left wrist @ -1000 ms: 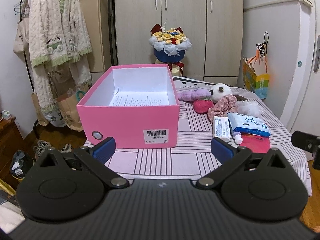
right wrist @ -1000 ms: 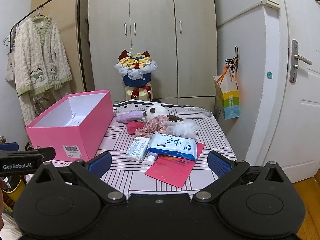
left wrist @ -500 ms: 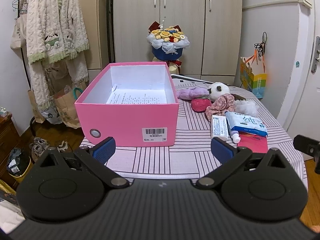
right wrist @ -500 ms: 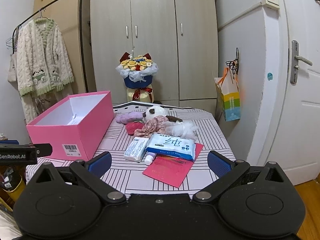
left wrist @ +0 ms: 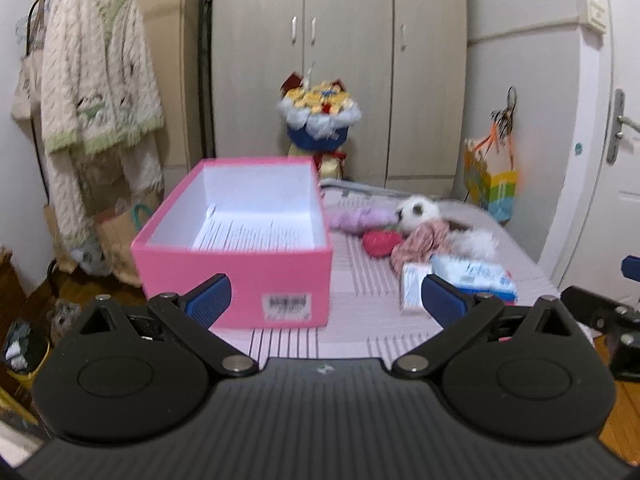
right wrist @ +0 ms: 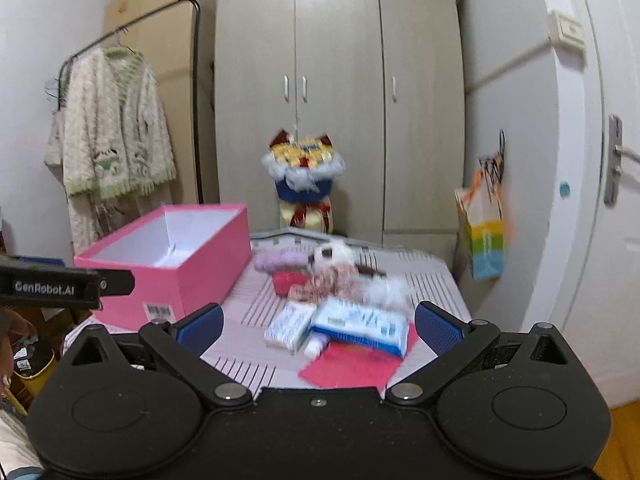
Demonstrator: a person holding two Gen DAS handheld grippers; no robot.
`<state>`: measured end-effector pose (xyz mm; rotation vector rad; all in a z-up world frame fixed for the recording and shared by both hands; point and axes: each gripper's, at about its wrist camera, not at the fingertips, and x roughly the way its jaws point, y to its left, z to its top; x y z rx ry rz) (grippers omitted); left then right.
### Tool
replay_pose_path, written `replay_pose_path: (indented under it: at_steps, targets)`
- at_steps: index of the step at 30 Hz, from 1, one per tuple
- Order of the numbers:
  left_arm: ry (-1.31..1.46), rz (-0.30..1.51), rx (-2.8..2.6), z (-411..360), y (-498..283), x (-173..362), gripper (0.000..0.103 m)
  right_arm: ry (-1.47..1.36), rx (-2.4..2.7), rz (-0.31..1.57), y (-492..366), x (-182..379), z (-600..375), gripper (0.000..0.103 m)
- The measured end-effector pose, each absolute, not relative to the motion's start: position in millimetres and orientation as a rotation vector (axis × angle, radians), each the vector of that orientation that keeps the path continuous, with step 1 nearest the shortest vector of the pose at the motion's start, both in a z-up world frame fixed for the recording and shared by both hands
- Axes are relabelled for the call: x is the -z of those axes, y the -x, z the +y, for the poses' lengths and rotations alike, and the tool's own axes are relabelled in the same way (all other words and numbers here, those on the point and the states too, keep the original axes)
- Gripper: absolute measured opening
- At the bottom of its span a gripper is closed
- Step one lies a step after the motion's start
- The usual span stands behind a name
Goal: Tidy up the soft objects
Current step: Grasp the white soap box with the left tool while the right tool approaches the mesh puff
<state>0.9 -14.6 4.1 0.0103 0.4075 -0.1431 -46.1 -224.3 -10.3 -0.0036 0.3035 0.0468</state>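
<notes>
Both pairs of tongs stood wide open and held nothing. The left gripper (left wrist: 325, 294) hung short of the table's near edge, its blue-padded fingertips (left wrist: 211, 291) framing the front wall of the open pink cardboard box (left wrist: 236, 276); the right gripper (right wrist: 319, 326) hung before the clutter on the striped tablecloth (right wrist: 248, 368). The soft things lay in a loose cluster on the cloth to the right of the box, well ahead of both grippers and touched by neither: a lilac plush piece (left wrist: 360, 217) nearest the box's far corner, a white-and-dark plush toy (left wrist: 418, 210) just beside it, a red soft lump (left wrist: 380, 242) in front of them, a pink patterned fabric scrunchie (left wrist: 420, 242) touching the red lump's right side, and a white fluffy tuft (left wrist: 476, 242) further right. Nearer the grippers lay a small white packet (right wrist: 289, 324), a blue-and-white soft pack of wipes (right wrist: 360, 326) and a flat red envelope (right wrist: 352, 368) partly under the pack — their print was too blurred to read. The box held a printed white sheet (left wrist: 248, 234) on its floor, lines of text illegible, and bore a white barcode sticker (left wrist: 287, 304) on its front wall. In the right wrist view the side of the left gripper's body (right wrist: 48, 286) read "GenRobot.AI" — the only legible writing.
</notes>
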Motion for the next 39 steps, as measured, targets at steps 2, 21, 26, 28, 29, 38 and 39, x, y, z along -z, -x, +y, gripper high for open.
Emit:
replay_pose_path:
  at_steps: [2,21,26,28,29,38,39]
  targets:
    - [-0.008,0.379,0.158,-19.7,-6.9,-5.1,0.101,0.007,-0.051,0.29,38.9,10.5,-229.8,0.103]
    - [-0.052,0.48,0.444,-89.4,-105.4,69.6,0.072,-0.206,-0.11,0.583,-104.7,76.3,-301.5,0.103]
    - [-0.065,0.55,0.445,-99.9,-135.6,90.2,0.062,-0.254,-0.12,0.657,-132.7,91.7,-309.3,0.103]
    - [-0.077,0.565,0.448,-105.7,-145.3,96.7,0.06,-0.251,-0.108,0.674,-142.2,94.8,-306.6,0.103]
    - [-0.08,0.568,0.45,-107.2,-148.8,98.6,0.059,-0.247,-0.101,0.683,-147.3,95.6,-305.5,0.103]
    - [-0.071,0.616,0.47,-112.0,-173.0,114.1,0.057,-0.245,-0.037,0.751,-184.2,102.1,-295.5,0.103]
    - [-0.065,0.626,0.475,-111.9,-174.8,116.1,0.057,-0.236,-0.029,0.749,-186.4,102.5,-294.1,0.103]
